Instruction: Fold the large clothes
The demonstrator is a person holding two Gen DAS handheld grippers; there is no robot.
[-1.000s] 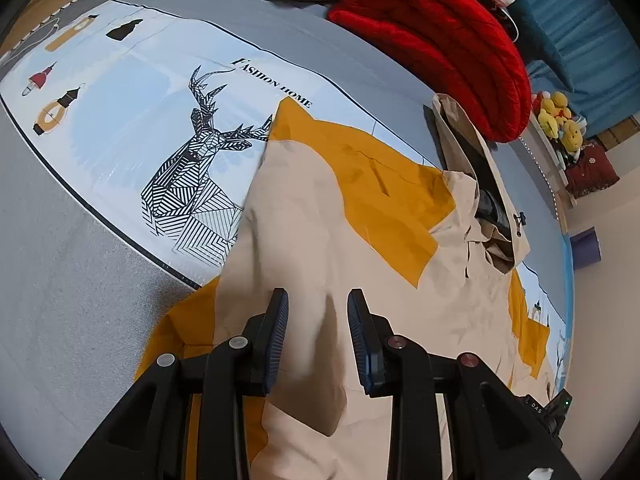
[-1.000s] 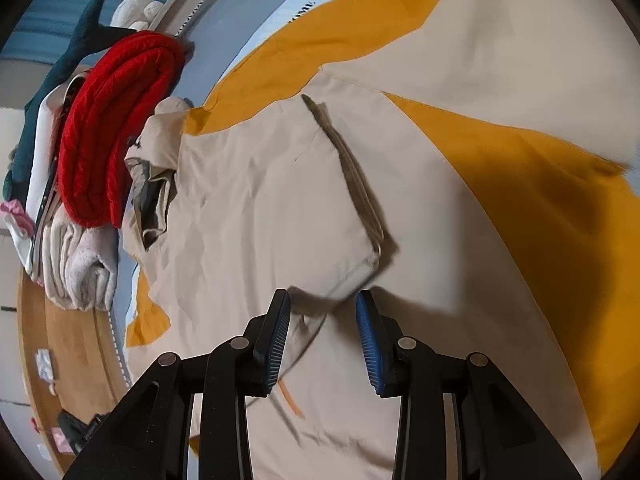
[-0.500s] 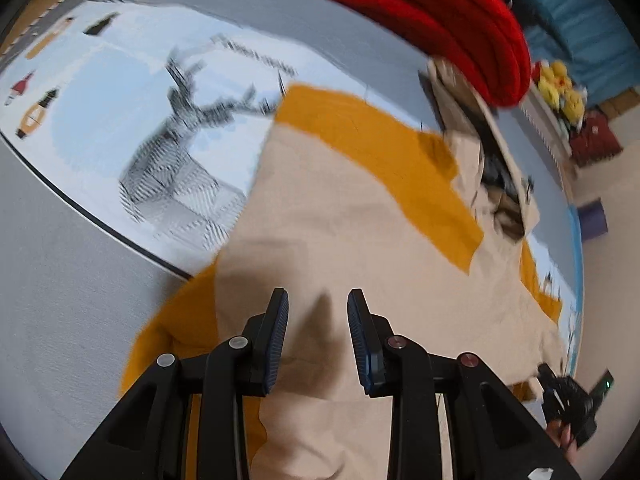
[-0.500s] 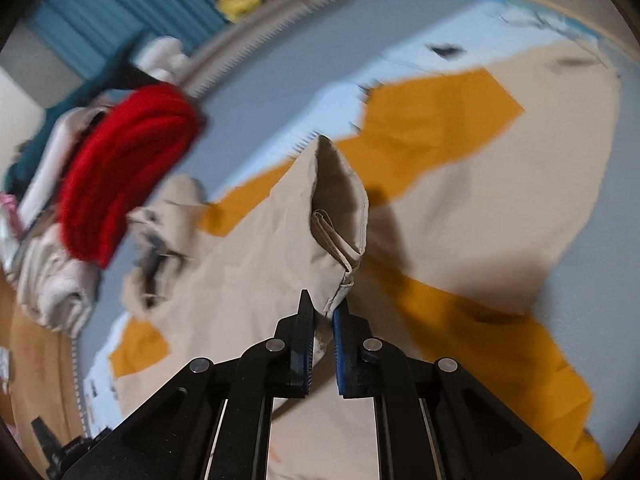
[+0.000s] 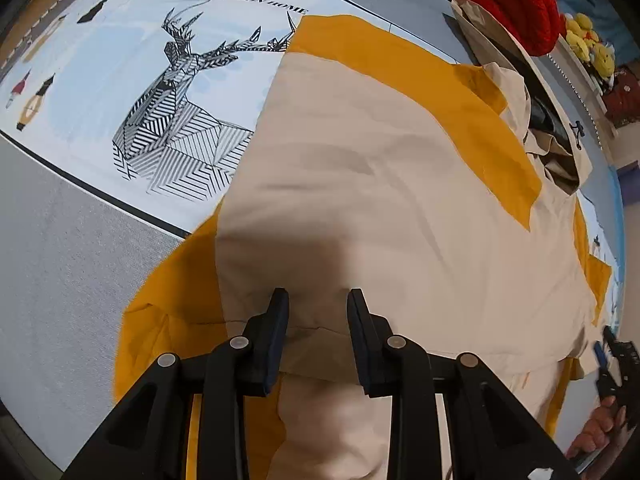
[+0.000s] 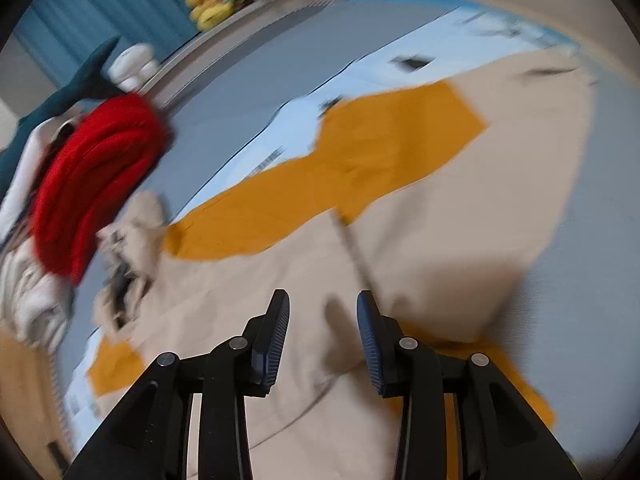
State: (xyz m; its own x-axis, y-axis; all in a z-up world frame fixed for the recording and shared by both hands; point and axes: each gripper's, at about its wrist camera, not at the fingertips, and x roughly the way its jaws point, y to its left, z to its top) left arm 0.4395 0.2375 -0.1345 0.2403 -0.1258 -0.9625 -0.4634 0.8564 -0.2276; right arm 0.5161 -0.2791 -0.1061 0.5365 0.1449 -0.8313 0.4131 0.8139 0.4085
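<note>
Nearest us in the left wrist view, our left gripper [image 5: 318, 300] hangs over the beige and mustard jacket [image 5: 384, 184], its jaws parted with a folded beige edge lying below the gap; the pads do not press on the cloth, so we call it released. In the right wrist view, our right gripper [image 6: 323, 304] stands over the same jacket [image 6: 460, 208]; its jaws have just been opening, and nothing sits between them now.

The jacket lies spread across the printed bedspread [image 5: 120, 80], beige panels in the middle and mustard blocks at its edges. Only the left view shows the geometric deer print [image 5: 176, 96] and the lettering above it, sharp and clear beside the jacket's far corner. That view also catches our right hand [image 5: 600, 428] at the lower right edge, holding its tool just off the jacket's hem.

The right view is blurred, yet it alone shows a raised beige fold running up from between the jaws, and the grey cover lying bare to the right of the jacket.

Farther off, both views show the jacket's hood [image 5: 552, 136] bunched near a red quilted bundle [image 6: 92, 184]. Beyond that, the right view gives us pale folded clothes [image 6: 28, 292], a dark teal plush shape [image 6: 80, 84] and blue curtains [image 6: 100, 4]; yellow plush toys [image 5: 592, 40] appear in both.
</note>
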